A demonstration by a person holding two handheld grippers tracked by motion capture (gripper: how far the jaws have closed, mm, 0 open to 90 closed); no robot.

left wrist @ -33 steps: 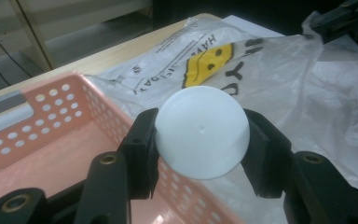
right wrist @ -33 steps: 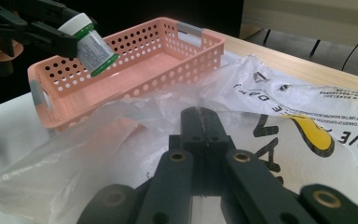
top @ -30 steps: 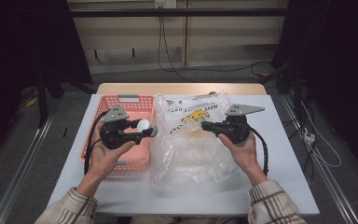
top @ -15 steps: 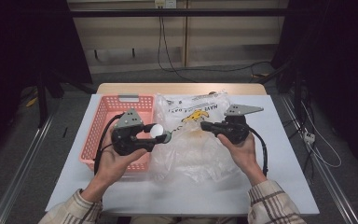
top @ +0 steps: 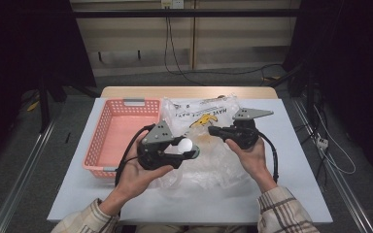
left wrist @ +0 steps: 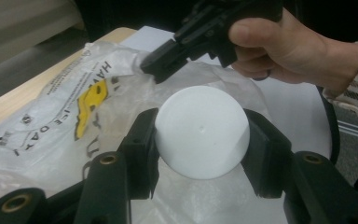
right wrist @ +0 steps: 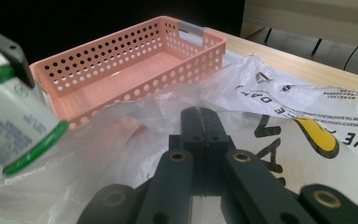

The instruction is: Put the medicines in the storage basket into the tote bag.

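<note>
Left tool half-closed in a grip; right tool clamped tight.

I count one white bottle (green trim), one clear plastic bag, one pink basket, and my 2 grippers, L & R.

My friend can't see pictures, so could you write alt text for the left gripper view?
A white round-topped container is clamped between the left gripper's two black jaws, above a crinkled clear plastic bag with black and yellow print. Behind it, a hand holds the right gripper, pinching the bag's edge.
</note>
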